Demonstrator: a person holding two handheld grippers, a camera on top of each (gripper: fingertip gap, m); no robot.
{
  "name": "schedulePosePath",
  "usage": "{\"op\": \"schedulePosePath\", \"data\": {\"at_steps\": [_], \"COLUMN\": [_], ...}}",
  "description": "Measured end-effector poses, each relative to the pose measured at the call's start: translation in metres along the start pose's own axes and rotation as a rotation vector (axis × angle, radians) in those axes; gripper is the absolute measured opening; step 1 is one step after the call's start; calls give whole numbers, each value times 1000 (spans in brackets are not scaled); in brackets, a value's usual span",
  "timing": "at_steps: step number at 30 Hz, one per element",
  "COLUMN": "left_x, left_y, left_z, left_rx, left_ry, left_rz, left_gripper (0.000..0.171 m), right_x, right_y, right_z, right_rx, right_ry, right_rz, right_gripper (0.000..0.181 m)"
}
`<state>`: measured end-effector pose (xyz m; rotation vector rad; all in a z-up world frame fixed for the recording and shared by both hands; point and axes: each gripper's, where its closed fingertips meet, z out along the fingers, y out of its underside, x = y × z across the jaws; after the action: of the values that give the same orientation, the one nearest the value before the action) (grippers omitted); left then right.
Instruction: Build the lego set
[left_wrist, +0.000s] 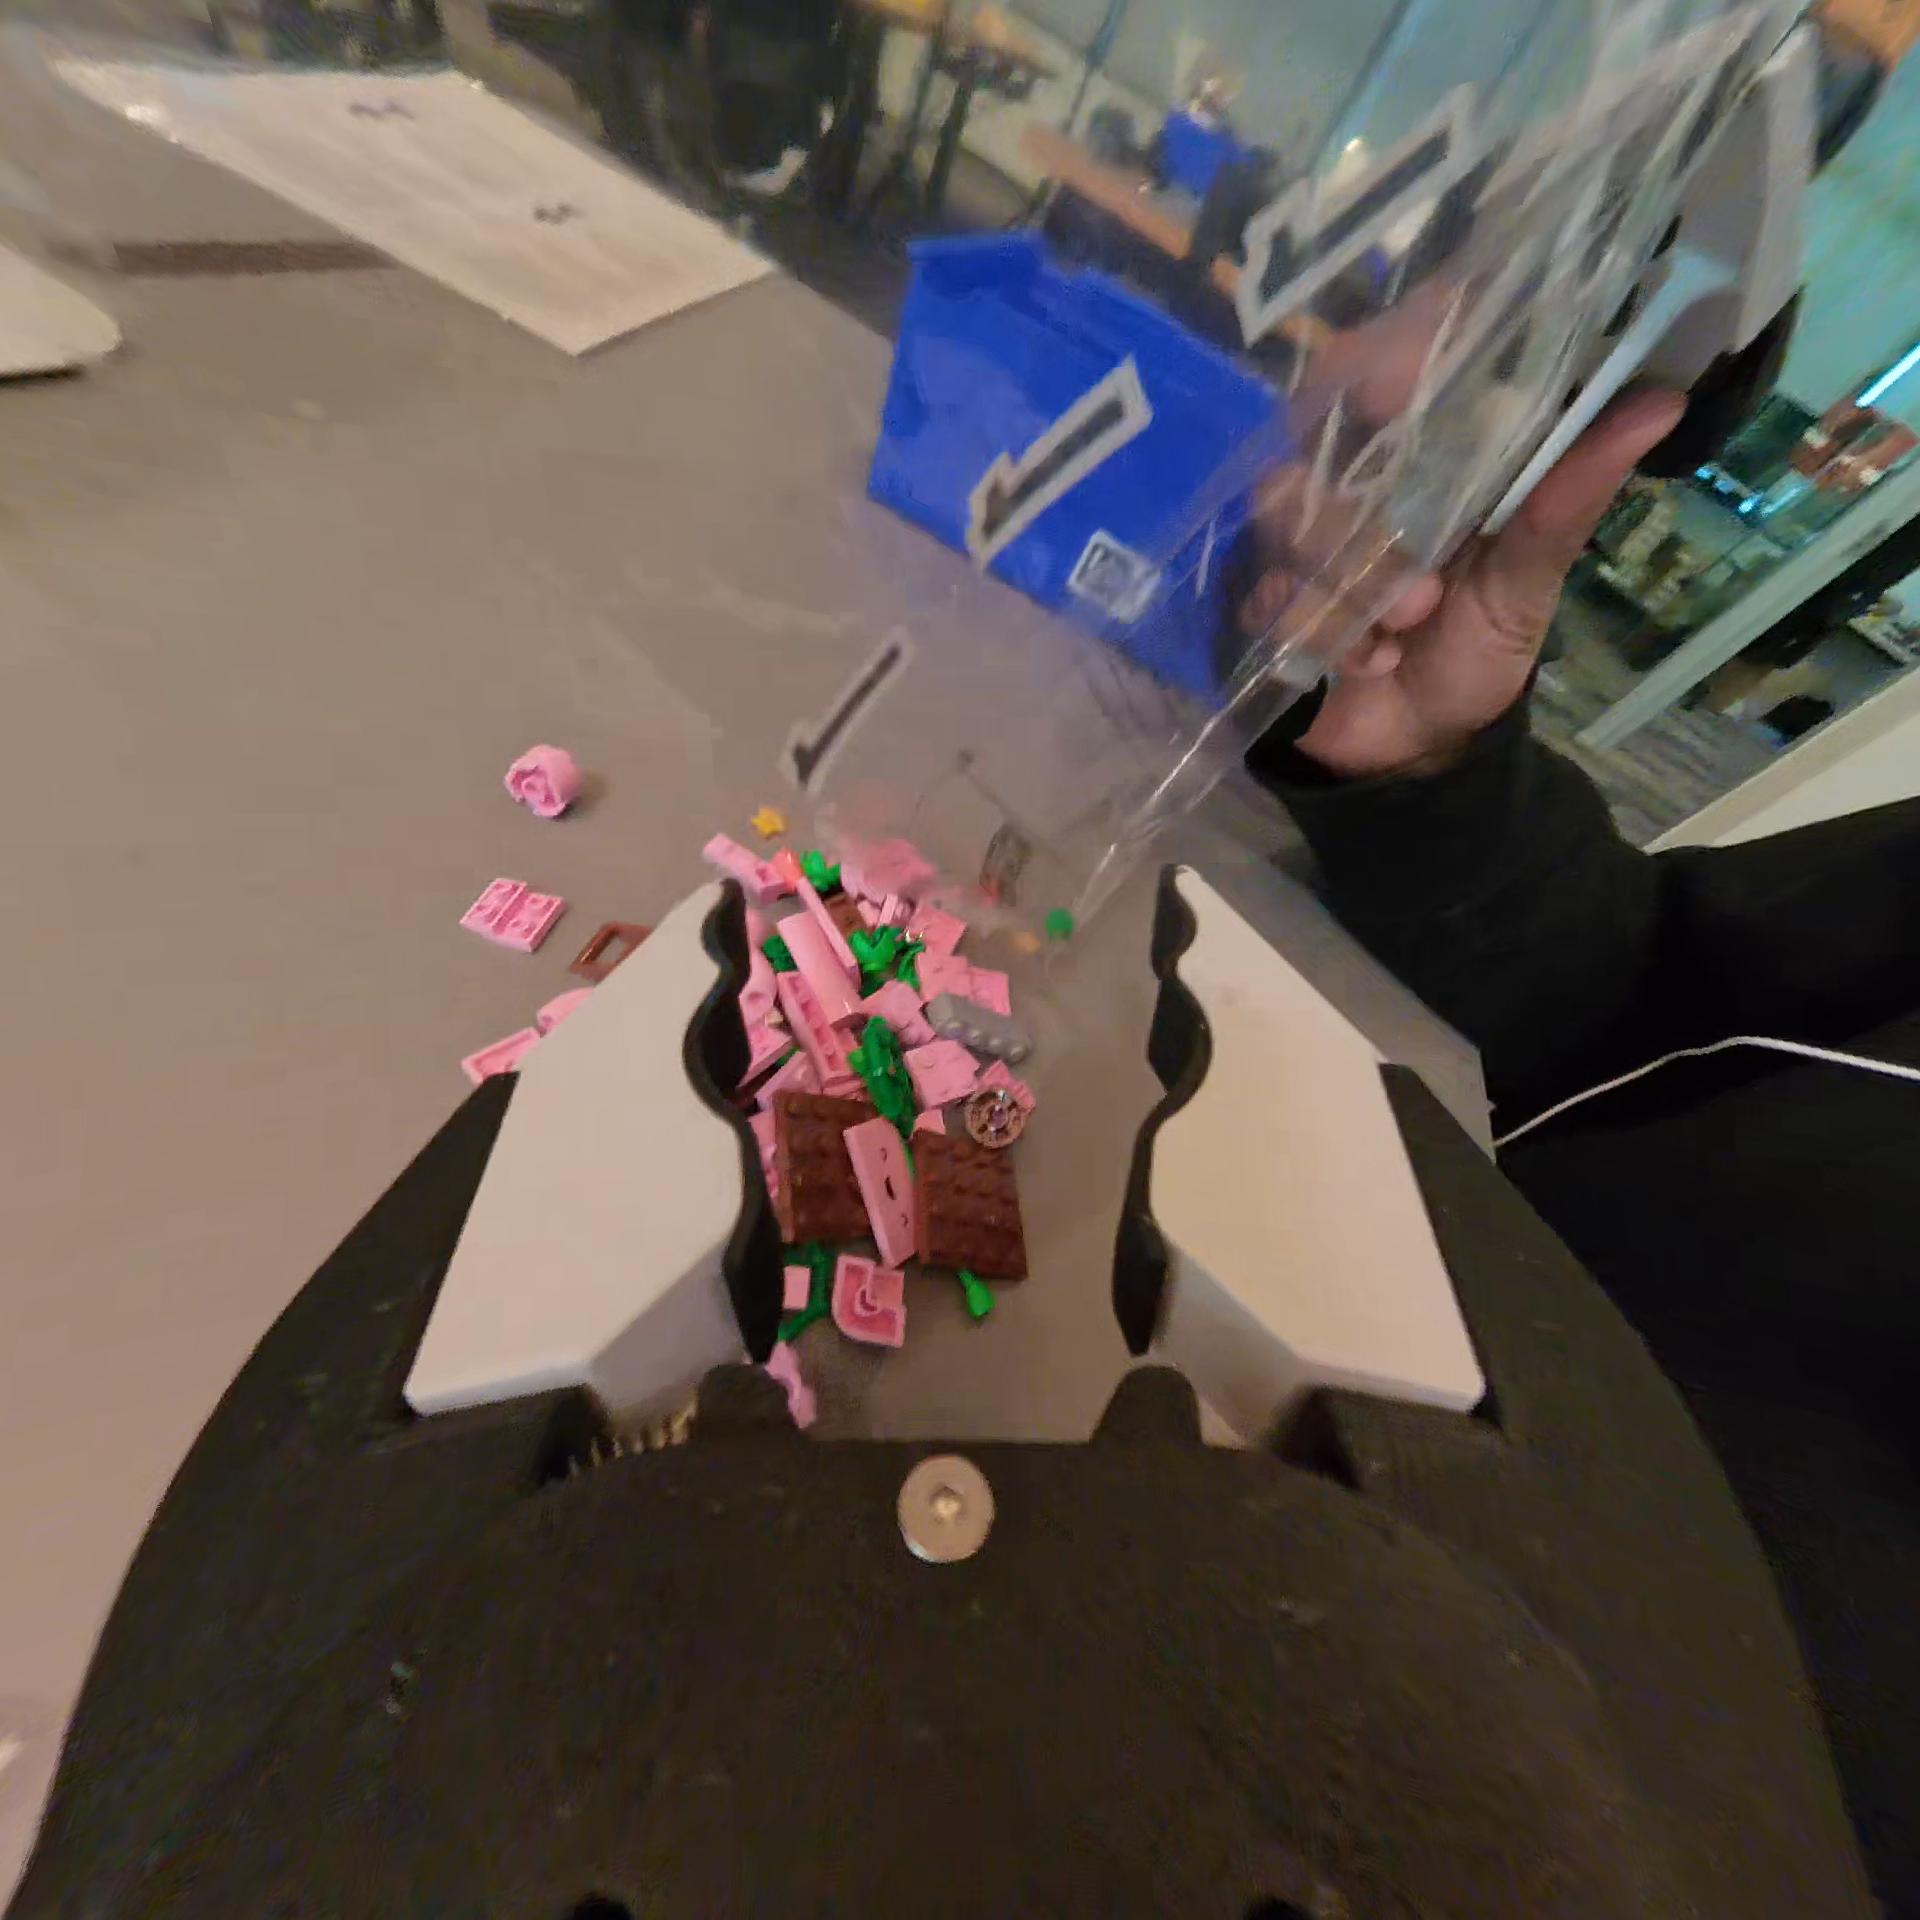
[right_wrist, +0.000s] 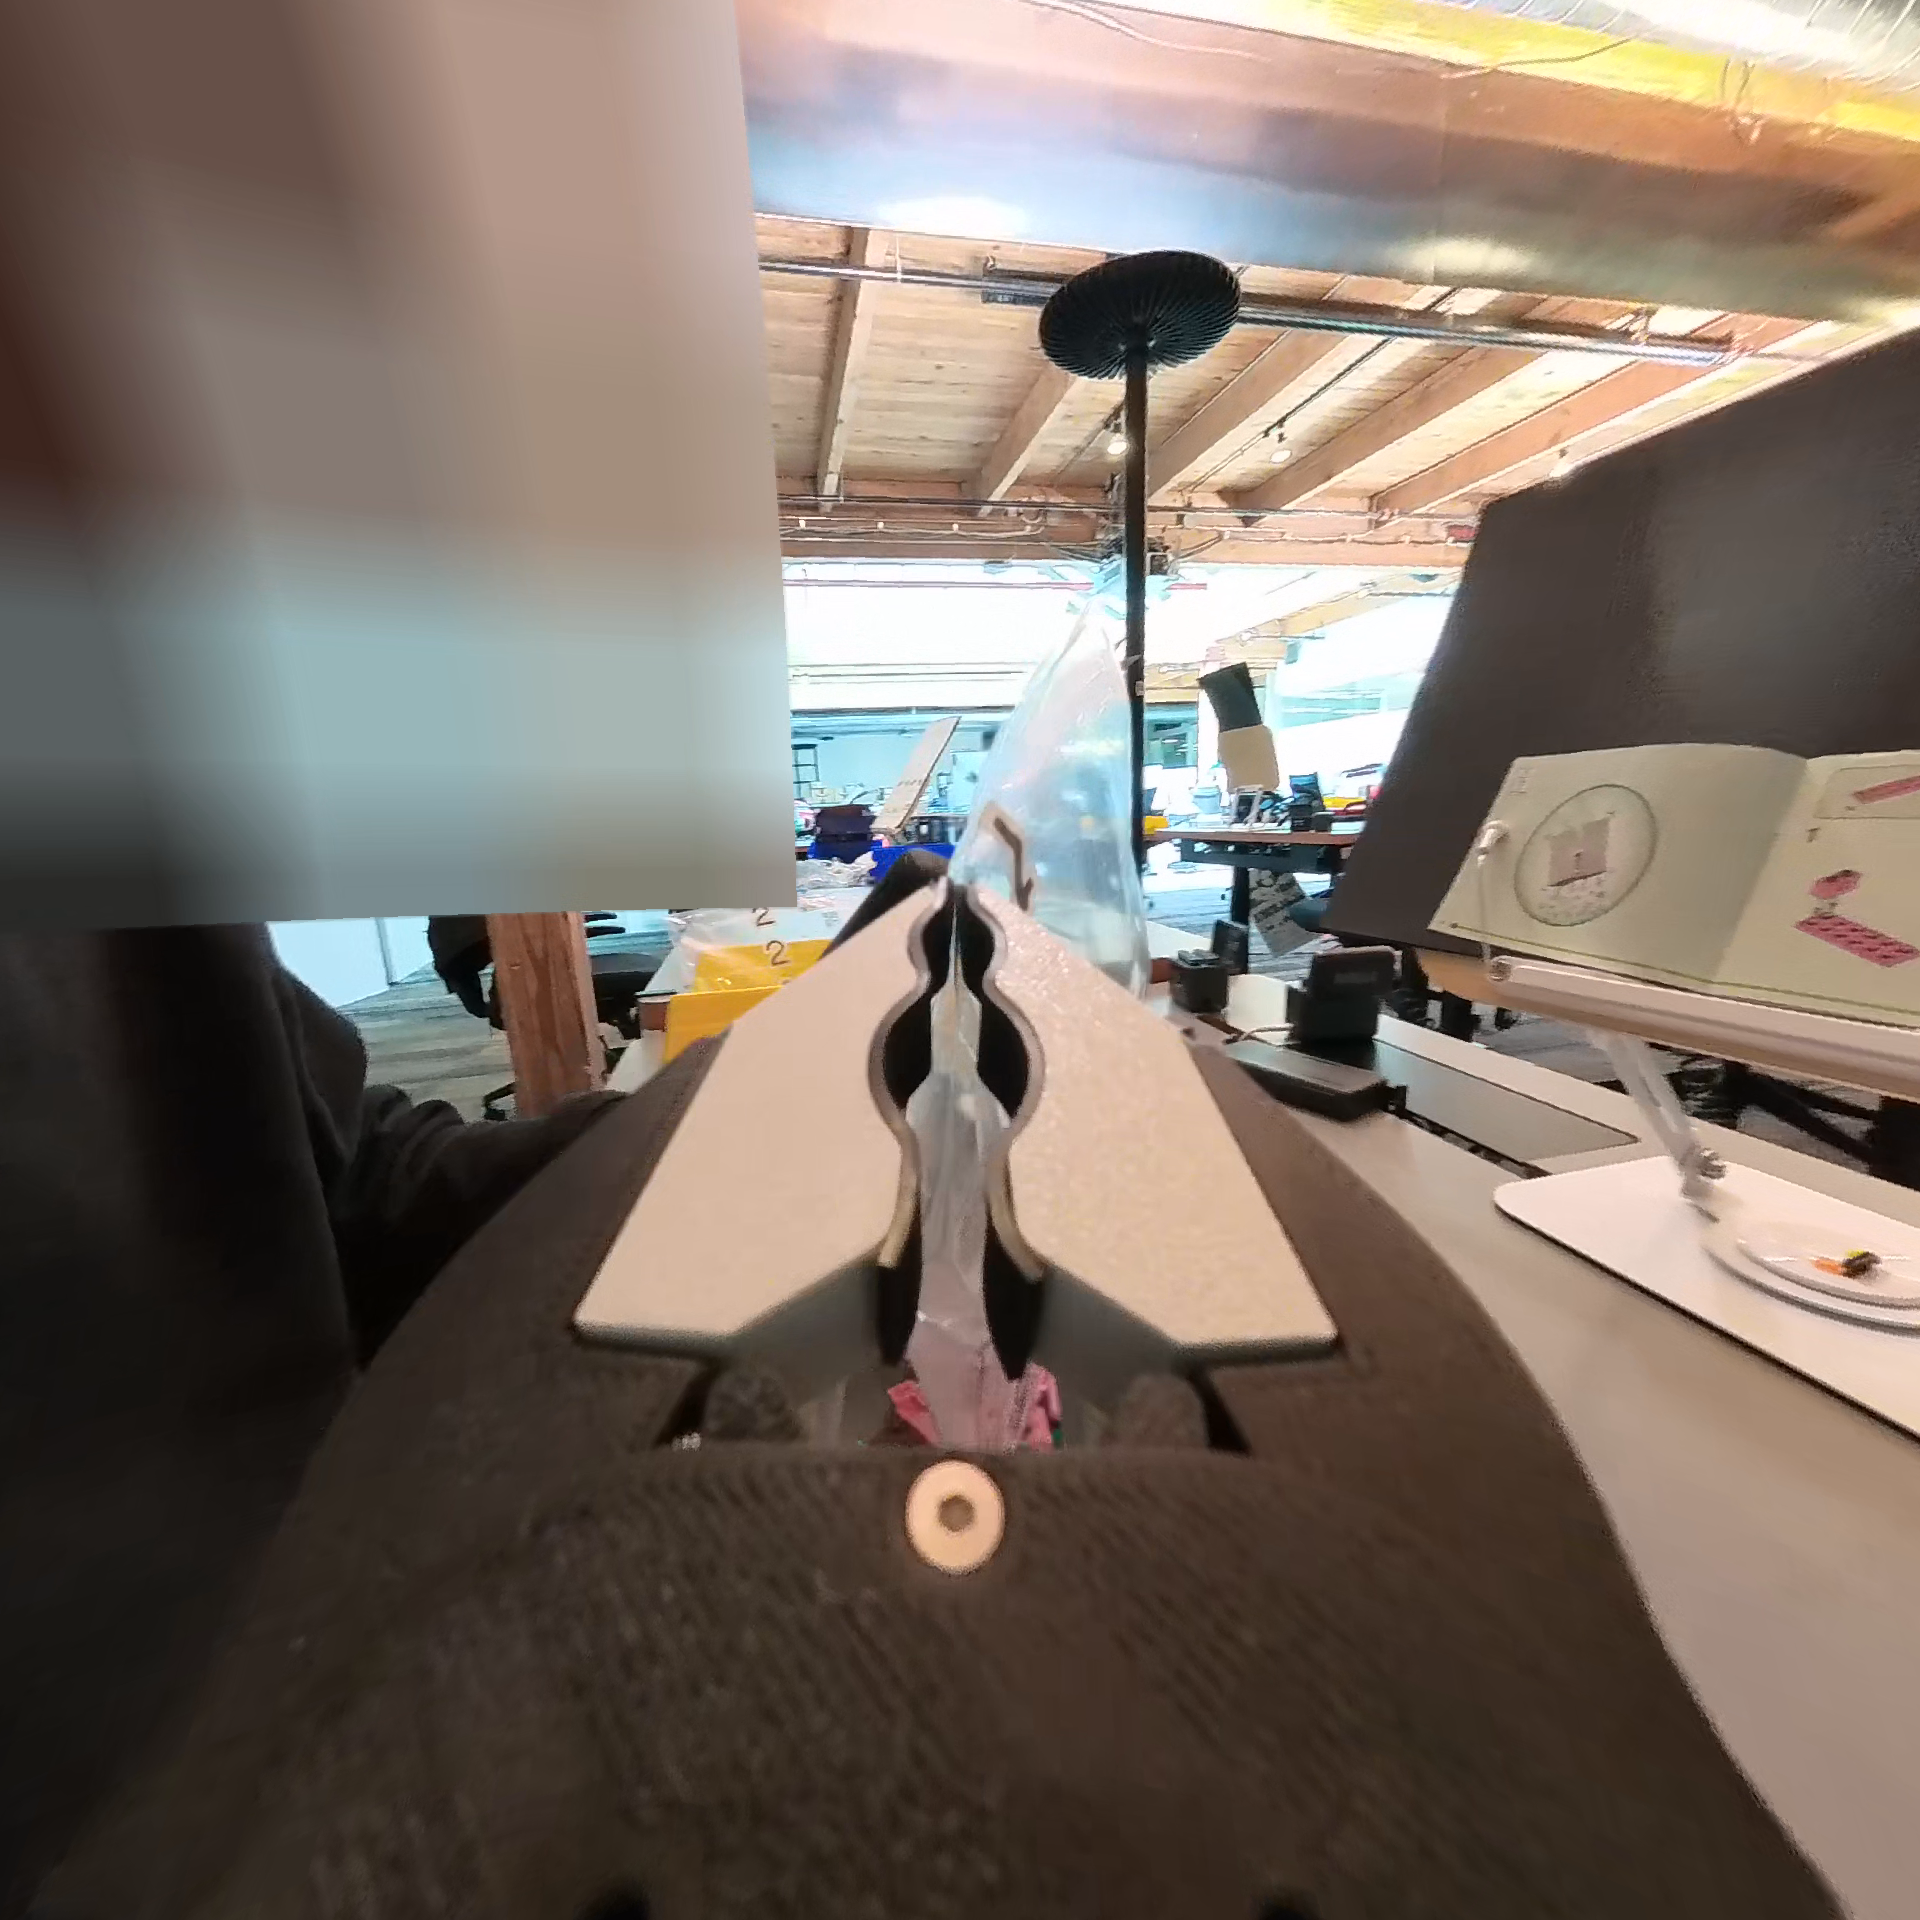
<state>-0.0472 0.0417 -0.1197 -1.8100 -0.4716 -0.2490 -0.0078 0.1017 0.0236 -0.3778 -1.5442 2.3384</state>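
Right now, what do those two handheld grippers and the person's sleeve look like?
Both the left gripper and the right gripper have a rough black body with a silver bolt at its centre, and two white wedge-shaped fingers lined with wavy black pads. The person wears a black sleeve, crossed by a thin white cable.

Dim, even indoor light; motion blur smears the clear bag (left_wrist: 1403, 436); wide-angle edges bend; far windows glare.

Left gripper (left_wrist: 945, 914): matt white plastic fingers, rough black body, shiny metal screw.
Right gripper (right_wrist: 951, 904): same finish, faintly speckled white faces.
Bag (left_wrist: 1382, 520): clear, glossy, crinkled film.
Lego pieces (left_wrist: 883, 1060): smooth plastic with slight sheen, near desk edge.
Desk (left_wrist: 260, 623): smooth matt grey top.
Bin (left_wrist: 1039, 343): glossy blue plastic.
Booklet (right_wrist: 1662, 873): matt paper.
Ceiling (right_wrist: 1039, 395): bare wood.
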Motion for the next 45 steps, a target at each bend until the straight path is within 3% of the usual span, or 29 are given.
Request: {"op": "schedulePosePath", "data": {"at_steps": [5, 7, 12, 19, 25, 28, 38, 45], "left_x": [18, 17, 17, 13, 21, 19, 20, 9], "left_y": [1, 3, 4, -4, -9, -11, -36, -58], "left_z": [2, 3, 3, -3, -6, -8, -26, -46], "left_rx": [-7, -20, -28, 20, 46, 60, 211, 372], "left_ry": [111, 95, 74, 90, 128, 112, 182, 270], "left_rz": [-14, 25, 66, 23, 52, 62, -15, -223], "left_gripper": [53, 46, 40, 18, 12, 0, 0, 0], "right_x": [3, 3, 3, 18, 21, 21, 24, 34], "right_y": [-2, -1, 0, -2, 0, 4, 5, 1], "right_z": [-2, -1, 0, -5, -6, -4, -5, -13], "right_rx": [7, 6, -10, -3, -12, -39, -21, 1], "right_ry": [16, 15, 30, 122, 140, 147, 132, 171], "right_rz": [-10, -10, -31, -51, -44, -71, -17, 3], "right_gripper": [0, 0, 0, 0, 0, 1, 40, 46]}}
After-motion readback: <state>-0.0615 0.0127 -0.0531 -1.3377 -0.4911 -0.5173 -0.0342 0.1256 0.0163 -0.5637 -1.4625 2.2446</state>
